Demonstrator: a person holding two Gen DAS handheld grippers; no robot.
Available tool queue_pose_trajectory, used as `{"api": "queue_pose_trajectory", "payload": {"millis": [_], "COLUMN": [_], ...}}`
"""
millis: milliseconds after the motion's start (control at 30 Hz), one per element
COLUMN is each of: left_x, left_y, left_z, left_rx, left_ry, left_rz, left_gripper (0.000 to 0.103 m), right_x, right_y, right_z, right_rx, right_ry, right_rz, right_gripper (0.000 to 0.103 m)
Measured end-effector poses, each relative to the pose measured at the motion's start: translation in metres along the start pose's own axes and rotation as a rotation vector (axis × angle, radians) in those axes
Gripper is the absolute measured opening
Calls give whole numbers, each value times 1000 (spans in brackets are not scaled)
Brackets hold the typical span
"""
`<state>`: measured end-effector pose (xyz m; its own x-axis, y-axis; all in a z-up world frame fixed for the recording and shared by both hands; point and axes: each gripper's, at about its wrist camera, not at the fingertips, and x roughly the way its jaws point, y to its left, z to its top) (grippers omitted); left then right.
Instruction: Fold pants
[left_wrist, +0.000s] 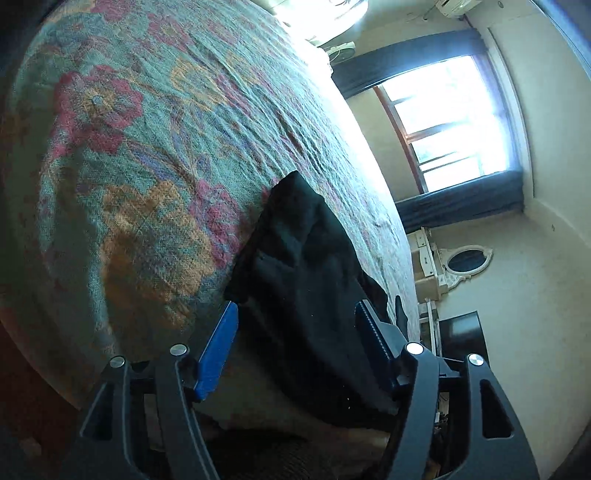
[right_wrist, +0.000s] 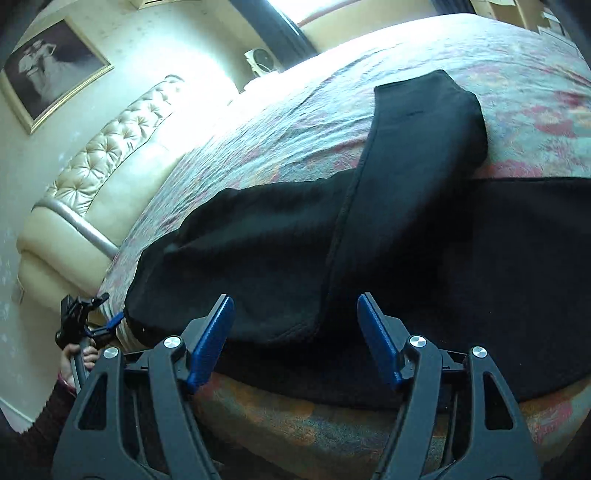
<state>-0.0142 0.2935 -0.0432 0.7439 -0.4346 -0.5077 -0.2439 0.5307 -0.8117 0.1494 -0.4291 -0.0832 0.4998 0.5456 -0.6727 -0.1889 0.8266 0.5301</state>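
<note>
The black pants lie on the bed, near its front edge. One leg is folded up and across, so it lies slanted on top of the rest. Its end points toward the far side of the bed. The other part spreads out wide to the right, flat on the blanket. The blanket has red, orange and blue flowers on a green ground.

The right gripper is just in front of the pants, at the bed's edge. Its two blue fingers stand wide apart. The pants lie past the tips and nothing is held between them.

The left gripper is at the other end of the pants. Its blue fingers are also wide apart. A bunch of black cloth sits between them. The cloth looks close to the right finger, but I cannot tell if it touches. The fingers are not squeezing it.

In the right wrist view, the left gripper shows small at the left end of the pants, with a hand holding its handle.

Behind the bed there is a puffy cream headboard. A framed picture hangs on the wall above it. The left wrist view shows a bright window with dark curtains and a small oval mirror.
</note>
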Motion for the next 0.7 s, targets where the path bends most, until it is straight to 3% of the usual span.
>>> {"api": "queue_pose_trajectory", "payload": {"millis": [67, 167, 233, 433, 467, 533, 667, 700], "left_x": [11, 17, 11, 3, 5, 18, 36, 40], "left_y": [-10, -15, -21, -44, -45, -45, -26, -22], "left_z": [-4, -11, -21, -37, -35, -32, -27, -24], "left_rx": [34, -15, -71, -151, -156, -154, -210, -214], "left_ry": [8, -41, -108, -195, -183, -140, -139, -143], "left_rz": [57, 133, 127, 87, 69, 107, 138, 145], "left_gripper": [65, 65, 65, 65, 65, 65, 64, 56], "right_x": [8, 14, 17, 16, 17, 18, 17, 16], "right_y": [-3, -9, -13, -19, -19, -20, -21, -21], "right_z": [0, -7, -12, -14, -14, -14, -16, -16], "right_rx": [58, 149, 204, 275, 277, 274, 278, 285], "right_ry": [12, 28, 30, 1, 3, 3, -5, -9], "right_rz": [-27, -10, 2, 22, 23, 21, 20, 24], "right_gripper": [69, 74, 76, 76, 76, 76, 76, 76]}}
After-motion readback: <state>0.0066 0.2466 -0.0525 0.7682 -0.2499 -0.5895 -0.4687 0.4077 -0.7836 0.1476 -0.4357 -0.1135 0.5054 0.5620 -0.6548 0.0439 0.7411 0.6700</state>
